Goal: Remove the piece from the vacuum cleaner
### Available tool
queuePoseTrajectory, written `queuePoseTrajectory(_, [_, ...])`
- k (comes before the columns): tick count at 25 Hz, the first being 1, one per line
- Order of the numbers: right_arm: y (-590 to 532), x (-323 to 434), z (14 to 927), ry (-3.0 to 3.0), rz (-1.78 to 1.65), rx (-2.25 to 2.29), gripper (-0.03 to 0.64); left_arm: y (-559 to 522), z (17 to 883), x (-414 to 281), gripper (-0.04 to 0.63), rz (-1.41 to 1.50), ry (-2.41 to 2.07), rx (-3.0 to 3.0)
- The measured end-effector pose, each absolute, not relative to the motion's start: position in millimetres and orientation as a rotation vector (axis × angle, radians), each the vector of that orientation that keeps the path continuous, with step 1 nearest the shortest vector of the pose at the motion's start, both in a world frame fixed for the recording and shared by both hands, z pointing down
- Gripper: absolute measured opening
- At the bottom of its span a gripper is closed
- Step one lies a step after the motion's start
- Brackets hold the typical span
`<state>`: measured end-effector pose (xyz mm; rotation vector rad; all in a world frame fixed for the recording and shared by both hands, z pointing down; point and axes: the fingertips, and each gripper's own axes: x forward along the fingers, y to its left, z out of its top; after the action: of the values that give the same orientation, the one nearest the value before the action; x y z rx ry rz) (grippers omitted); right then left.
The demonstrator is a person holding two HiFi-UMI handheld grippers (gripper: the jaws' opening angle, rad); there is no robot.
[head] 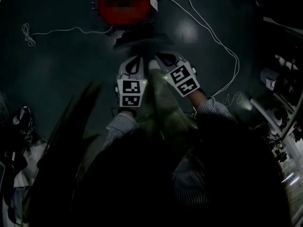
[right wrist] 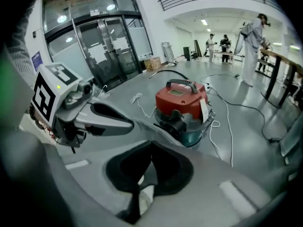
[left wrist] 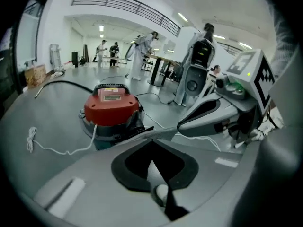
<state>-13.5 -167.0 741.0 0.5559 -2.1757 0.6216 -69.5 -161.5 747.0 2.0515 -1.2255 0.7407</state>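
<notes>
The grey floor (head: 57,79) spread wide around the vacuum cleaner (head: 125,4), which stood on it with a red top and a clear bluish bowl under it (right wrist: 182,108). In the head view both grippers were held just in front of the cleaner, side by side and near each other, not touching it. The left gripper (head: 136,60) had its jaws closed together with nothing between them (left wrist: 152,141). The right gripper (head: 163,59) was also closed tip to tip and empty (right wrist: 151,141). A dark piece (right wrist: 182,118) sat on the cleaner's body, on the side facing the grippers. A thin white cord (head: 203,30) ran over the floor from the cleaner, away to its right, past the right gripper.
</notes>
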Motion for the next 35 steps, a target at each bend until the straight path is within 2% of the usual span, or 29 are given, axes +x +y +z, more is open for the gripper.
queuePoseTrajectory(5, [-180,-7,778,-2.135,0.547,0.549,0.019,-179,773,-79,0.008,0.921,-1.205,2.143])
queuePoseTrajectory(6, [-185,-6,782,-2.131,0.547,0.573,0.023,-185,774,-83,0.023,0.952,-1.211,2.154])
queuePoseTrajectory(8, [-196,-4,788,-2.119,0.524,0.603,0.035,-195,781,-89,0.094,1.013,-1.213,2.172])
queuePoseTrajectory(10, [-204,-6,790,-2.116,0.473,0.603,0.048,-200,791,-93,0.128,1.091,-1.197,2.2])
queuePoseTrajectory(14, [-212,-10,796,-2.098,0.338,0.545,0.084,-198,809,-94,0.157,1.351,-1.104,2.271])
queuePoseTrajectory(18, [-208,-14,813,-2.056,0.324,0.452,0.101,-196,826,-94,0.156,1.511,-1.014,2.288])
queuePoseTrajectory(23, [-211,-13,830,-1.972,0.278,0.392,0.091,-201,841,-94,0.14,1.65,-0.919,2.306])
queuePoseTrajectory(26, [-215,-16,830,-1.952,0.277,0.383,0.051,-202,842,-95,0.071,1.639,-0.888,2.298])
queuePoseTrajectory(29, [-215,-17,827,-1.95,0.31,0.382,0.038,-198,839,-93,0.033,1.604,-0.881,2.286])
queuePoseTrajectory(35, [-204,-15,824,-1.932,0.362,0.391,0.032,-187,836,-90,0.025,1.531,-0.885,2.219])
